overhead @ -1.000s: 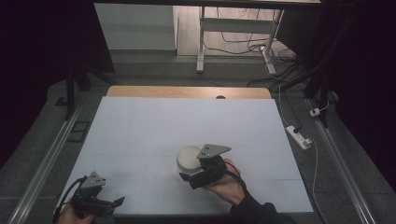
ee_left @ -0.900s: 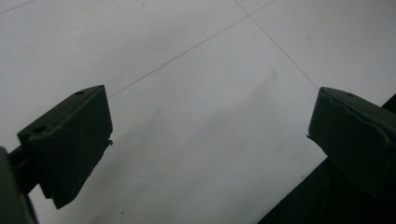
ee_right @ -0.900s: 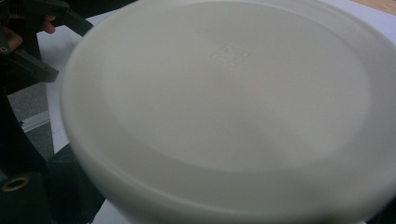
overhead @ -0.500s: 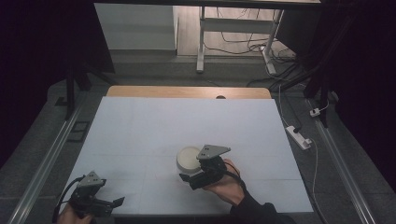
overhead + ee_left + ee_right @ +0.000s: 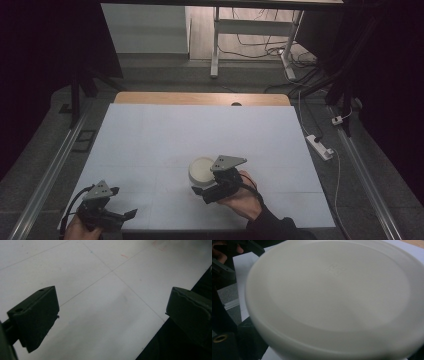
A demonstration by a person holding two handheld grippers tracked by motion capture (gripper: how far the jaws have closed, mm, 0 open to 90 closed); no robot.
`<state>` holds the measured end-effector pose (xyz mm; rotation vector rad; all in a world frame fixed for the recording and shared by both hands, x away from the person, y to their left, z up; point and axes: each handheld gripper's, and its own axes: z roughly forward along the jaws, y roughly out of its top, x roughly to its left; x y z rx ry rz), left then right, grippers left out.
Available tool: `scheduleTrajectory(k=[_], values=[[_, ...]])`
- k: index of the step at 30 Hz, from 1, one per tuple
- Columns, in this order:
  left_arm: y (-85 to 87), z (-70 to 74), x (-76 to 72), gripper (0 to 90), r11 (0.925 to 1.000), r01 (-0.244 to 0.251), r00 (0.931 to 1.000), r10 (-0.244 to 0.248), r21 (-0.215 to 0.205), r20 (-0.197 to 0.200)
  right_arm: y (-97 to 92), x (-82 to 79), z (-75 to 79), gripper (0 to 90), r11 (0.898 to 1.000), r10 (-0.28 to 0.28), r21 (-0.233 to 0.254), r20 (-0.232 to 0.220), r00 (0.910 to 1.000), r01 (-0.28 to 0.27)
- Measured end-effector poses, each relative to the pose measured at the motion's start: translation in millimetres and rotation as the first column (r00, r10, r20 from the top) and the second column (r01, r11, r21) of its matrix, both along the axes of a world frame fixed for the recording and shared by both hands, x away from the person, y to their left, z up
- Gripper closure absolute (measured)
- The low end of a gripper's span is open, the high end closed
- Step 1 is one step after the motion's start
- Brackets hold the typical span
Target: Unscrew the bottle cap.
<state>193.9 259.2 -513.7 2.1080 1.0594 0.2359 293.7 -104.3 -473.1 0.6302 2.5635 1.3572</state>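
A round white bowl (image 5: 202, 171) stood upright on the white counter (image 5: 165, 135), toward the near edge and a little right of the counter's middle, and everything else is best placed from it. The right gripper (image 5: 209, 191) sat just beside the bowl on its near side, held in the person's right hand (image 5: 243, 196), with its jaws pointing up-counter into the bowl's near wall. In the right gripper view the bowl (image 5: 332, 300) loomed close and blurred, its rim tipped toward the camera and a black jaw visible beneath its lower left edge; the jaws seemed to be set about the near rim, but whether they were actually pinching it could not be told. The left gripper (image 5: 122, 216) lay well apart from the bowl, off to its left and nearer the counter's front edge, in the person's left hand (image 5: 80, 229). Its jaws stood wide apart in the left gripper view, with nothing but bare counter (image 5: 105, 302) between them. The bowl being round, it offered no long axis to line up with; what mattered was that it lay straight ahead of the right jaws and touching or nearly so, which made the right hand plainly the one placed to lift or shift it.
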Motion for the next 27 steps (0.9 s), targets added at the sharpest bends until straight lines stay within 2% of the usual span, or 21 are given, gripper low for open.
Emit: scheduleTrajectory(k=[3, 9, 14, 18, 22, 27], values=[[-3.6, 1.9, 3.3, 0.0, 0.9994, 0.034, 0.9992, -0.034, -0.010, 0.022, 0.0, -0.2, 0.2, 6.0, 1.000, 0.002, 0.000, 0.001, 1.0000, -0.002], [-11.7, 9.4, 10.6, 0.0, 0.9935, 0.097, 0.9943, -0.094, -0.059, 0.050, -0.1, -0.5, 0.9, 6.0, 1.000, 0.004, 0.006, -0.001, 1.0000, -0.004], [-21.6, 17.1, 15.7, 0.0, 0.9883, 0.138, 0.9862, -0.131, -0.065, 0.101, 0.0, -0.9, 1.3, 6.0, 1.000, 0.007, 0.010, -0.003, 1.0000, -0.006], [-33.4, 25.1, 21.9, 0.0, 0.9852, 0.164, 0.9792, -0.156, -0.050, 0.129, 0.9, -2.1, 1.8, 6.0, 1.000, 0.012, 0.014, -0.004, 0.9999, -0.012], [-46.0, 34.5, 30.3, 0.0, 0.9793, 0.199, 0.9717, -0.192, -0.038, 0.138, 2.0, -3.1, 2.1, 6.0, 1.000, 0.019, 0.015, -0.004, 0.9998, -0.019], [-57.2, 45.5, 41.0, 0.0, 0.9740, 0.223, 0.9695, -0.217, -0.042, 0.115, 2.8, -3.8, 1.9, 6.0, 1.000, 0.024, 0.017, -0.007, 0.9997, -0.024]])
